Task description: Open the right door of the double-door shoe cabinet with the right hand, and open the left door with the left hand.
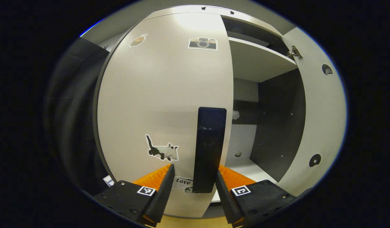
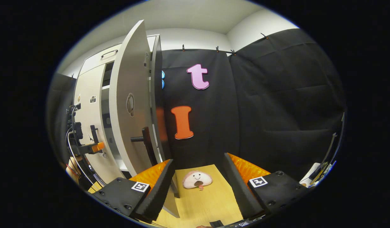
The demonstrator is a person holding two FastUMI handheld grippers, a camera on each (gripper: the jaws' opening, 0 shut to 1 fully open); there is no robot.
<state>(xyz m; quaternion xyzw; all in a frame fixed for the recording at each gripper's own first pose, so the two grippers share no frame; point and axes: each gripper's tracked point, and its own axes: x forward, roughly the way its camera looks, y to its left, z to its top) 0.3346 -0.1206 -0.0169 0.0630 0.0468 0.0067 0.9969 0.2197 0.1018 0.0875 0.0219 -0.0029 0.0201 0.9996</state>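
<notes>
One "Love" sticker (image 1: 183, 181) on closed left door (image 1: 163, 104), behind handle (image 1: 209, 148).

handle (image 1: 210, 148) base behind tongs, cabinet floor sticker (image 1: 238, 154) unreadable

Left gripper view: left door (image 1: 163, 104) across frame centre, its handle (image 1: 209, 148) standing low at centre between the left gripper (image 1: 193, 193) fingers; open compartment with shelf (image 1: 258, 60) to the right, right door (image 1: 321, 117) at far right. Right gripper view: right door (image 2: 130, 104) swung out at centre-left, plush toy (image 2: 197, 180) on floor (image 2: 207, 202) at lower centre.
</notes>
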